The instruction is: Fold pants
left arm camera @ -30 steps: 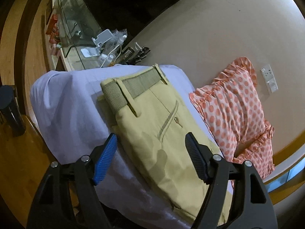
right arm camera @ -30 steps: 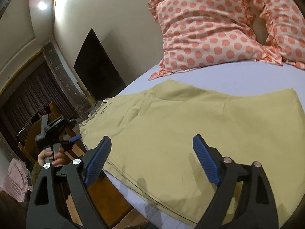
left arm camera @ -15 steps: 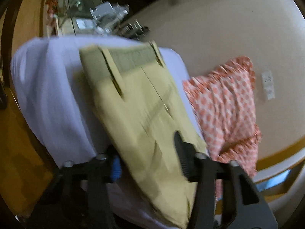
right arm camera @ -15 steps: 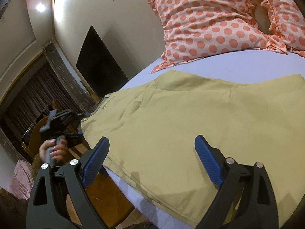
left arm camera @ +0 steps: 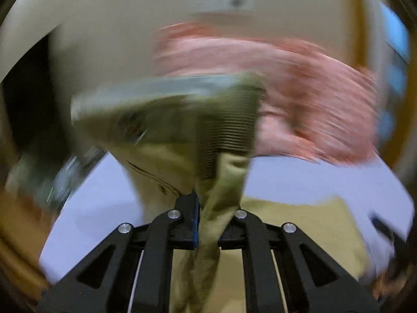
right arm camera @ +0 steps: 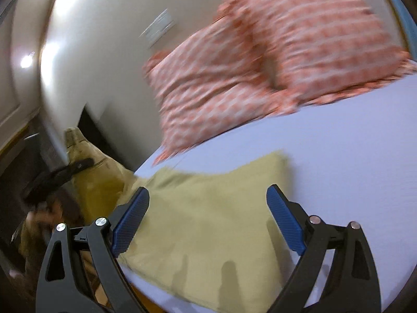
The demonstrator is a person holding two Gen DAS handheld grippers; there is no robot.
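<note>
- Left wrist view: left gripper [left arm camera: 207,224] clamps the khaki pants [left arm camera: 182,130], waistband end lifted off the bed sheet [left arm camera: 104,195], heavily blurred.
- Right gripper [right arm camera: 206,219] gapes wide above the pants' other end, lying flat near the polka-dot pillows [right arm camera: 260,60].

1. The left gripper [left arm camera: 207,224] is clamping its jaws tight on a bunched fold of the pants [left arm camera: 182,140], lifting the waistband end off the bed.
2. The right gripper [right arm camera: 207,220] is hovering over the near edge of the bed with its blue-padded fingers [right arm camera: 130,221] spread wide, gripping nothing.
</note>
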